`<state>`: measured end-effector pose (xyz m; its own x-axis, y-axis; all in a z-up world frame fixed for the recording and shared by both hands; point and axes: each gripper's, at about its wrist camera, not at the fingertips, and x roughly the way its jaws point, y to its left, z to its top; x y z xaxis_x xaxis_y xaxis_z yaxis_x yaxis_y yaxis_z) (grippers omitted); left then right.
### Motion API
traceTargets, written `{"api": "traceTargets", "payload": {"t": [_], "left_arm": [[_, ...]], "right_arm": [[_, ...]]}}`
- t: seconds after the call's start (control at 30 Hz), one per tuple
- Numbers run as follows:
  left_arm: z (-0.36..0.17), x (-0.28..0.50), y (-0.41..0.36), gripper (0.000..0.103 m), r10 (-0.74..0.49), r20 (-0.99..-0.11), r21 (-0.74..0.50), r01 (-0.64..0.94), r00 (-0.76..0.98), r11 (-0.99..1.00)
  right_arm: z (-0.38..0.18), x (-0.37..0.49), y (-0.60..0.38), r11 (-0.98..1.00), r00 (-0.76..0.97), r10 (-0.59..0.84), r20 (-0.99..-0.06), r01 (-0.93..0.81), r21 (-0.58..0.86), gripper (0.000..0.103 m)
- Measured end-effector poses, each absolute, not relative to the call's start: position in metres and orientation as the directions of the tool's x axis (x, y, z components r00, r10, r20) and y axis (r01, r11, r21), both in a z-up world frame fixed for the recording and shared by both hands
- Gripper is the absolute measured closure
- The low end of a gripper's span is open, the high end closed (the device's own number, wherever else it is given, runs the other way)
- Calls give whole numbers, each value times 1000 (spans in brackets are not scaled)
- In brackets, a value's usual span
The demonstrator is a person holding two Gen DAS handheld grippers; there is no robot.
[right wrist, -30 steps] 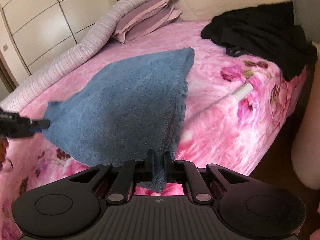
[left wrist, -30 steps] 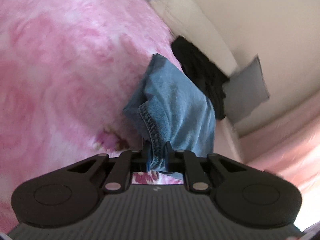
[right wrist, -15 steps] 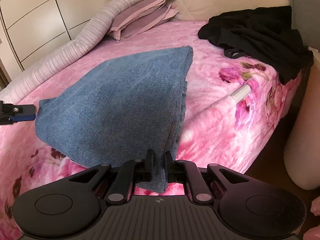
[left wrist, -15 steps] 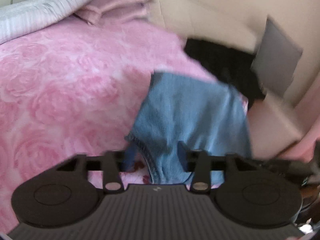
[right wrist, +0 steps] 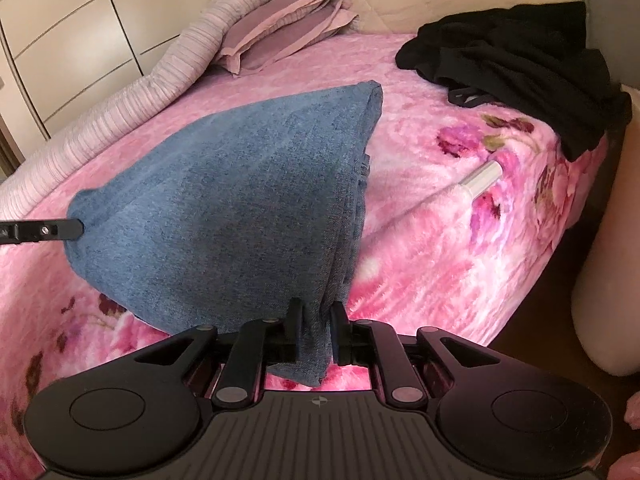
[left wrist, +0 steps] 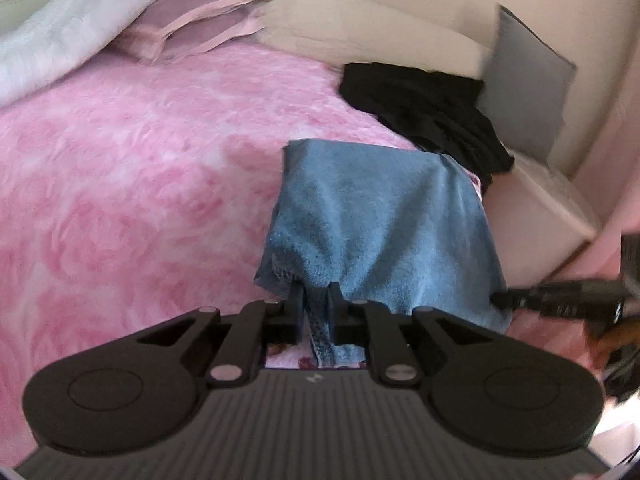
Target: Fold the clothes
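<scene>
Left claw [left wrist: 314, 300] pinching one near corner of blue denim garment [right wrist: 248, 200]; right claw [right wrist: 316, 320] pinching the other. Stretched between both, folded far end resting ahead on pink bed [right wrist: 420, 240], probably to keep layers flat. Black clothes [right wrist: 520, 64] far ahead-right.

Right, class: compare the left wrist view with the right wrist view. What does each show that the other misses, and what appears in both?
Only the left wrist view shows the grey cushion against the wall and the right gripper reaching in from the side.

Only the right wrist view shows the wardrobe drawers, the white tube on the bedspread and the left gripper from the side.

Both show the blue denim garment pinched at two corners, the black clothes, the pink bedspread and the purple pillows.
</scene>
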<state>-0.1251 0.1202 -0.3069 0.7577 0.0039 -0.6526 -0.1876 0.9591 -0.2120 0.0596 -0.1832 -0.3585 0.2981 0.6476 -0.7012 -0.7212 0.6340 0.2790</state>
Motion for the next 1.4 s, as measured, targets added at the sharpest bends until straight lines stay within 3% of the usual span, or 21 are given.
{"api": "traceTargets", "payload": {"t": [0.07, 0.3, 0.37, 0.4, 0.5, 0.57, 0.63, 0.7, 0.77, 0.9, 0.97, 1.0, 1.1, 1.17, 1.27, 1.4], "left_arm": [[-297, -125, 119, 93, -14, -633, -218, -161, 774, 963], [-381, -155, 175, 91, -147, -579, -641, -336, 802, 690], [-377, -165, 183, 93, -131, -525, -720, -357, 841, 595], [-363, -169, 183, 100, -55, -536, -680, -392, 843, 620], [-321, -170, 177, 99, 38, -508, -571, -369, 860, 734], [-293, -169, 172, 99, 92, -482, -487, -354, 871, 799], [-288, -140, 146, 98, 35, -511, -392, -269, 859, 880], [-297, -109, 115, 98, 35, -563, -253, -212, 826, 944], [-312, -85, 95, 95, 16, -589, -190, -157, 808, 969], [-347, -62, 96, 98, 103, -640, -50, -176, 761, 983], [-359, -61, 117, 98, 94, -649, -95, -203, 755, 975], [-363, -63, 125, 99, 83, -650, -131, -219, 756, 967], [-364, -60, 142, 101, 141, -671, -84, -263, 728, 961], [-344, -60, 151, 101, 123, -634, -135, -266, 763, 954], [-315, -51, 159, 100, 71, -584, -226, -246, 809, 943], [-301, -11, 150, 95, 0, -554, -259, -172, 833, 950]], "right_arm": [[-348, 58, -179, 617, 302, 644, -703, -748, 243, 96], [-365, 60, -181, 642, 281, 640, -715, -707, 297, 97], [-359, 65, -184, 651, 256, 638, -726, -682, 332, 94], [-355, 68, -186, 658, 248, 636, -731, -670, 344, 91], [-330, 67, -188, 690, 305, 617, -725, -653, 312, 88], [-310, 60, -182, 692, 401, 634, -661, -676, 254, 87], [-300, 52, -162, 652, 432, 669, -605, -732, 198, 87], [-300, 43, -134, 604, 437, 689, -579, -787, 125, 86], [-307, 35, -106, 556, 446, 687, -574, -831, 20, 86], [-338, 32, -87, 479, 478, 631, -610, -859, -178, 86], [-356, 37, -95, 452, 492, 597, -633, -859, -241, 87], [-360, 42, -105, 456, 488, 591, -642, -859, -233, 87], [-359, 48, -126, 462, 466, 602, -648, -866, -193, 87], [-346, 55, -124, 466, 431, 591, -681, -872, -148, 86], [-319, 70, -122, 523, 458, 619, -637, -846, -100, 86], [-304, 98, -107, 588, 556, 639, -531, -799, -130, 86]]}}
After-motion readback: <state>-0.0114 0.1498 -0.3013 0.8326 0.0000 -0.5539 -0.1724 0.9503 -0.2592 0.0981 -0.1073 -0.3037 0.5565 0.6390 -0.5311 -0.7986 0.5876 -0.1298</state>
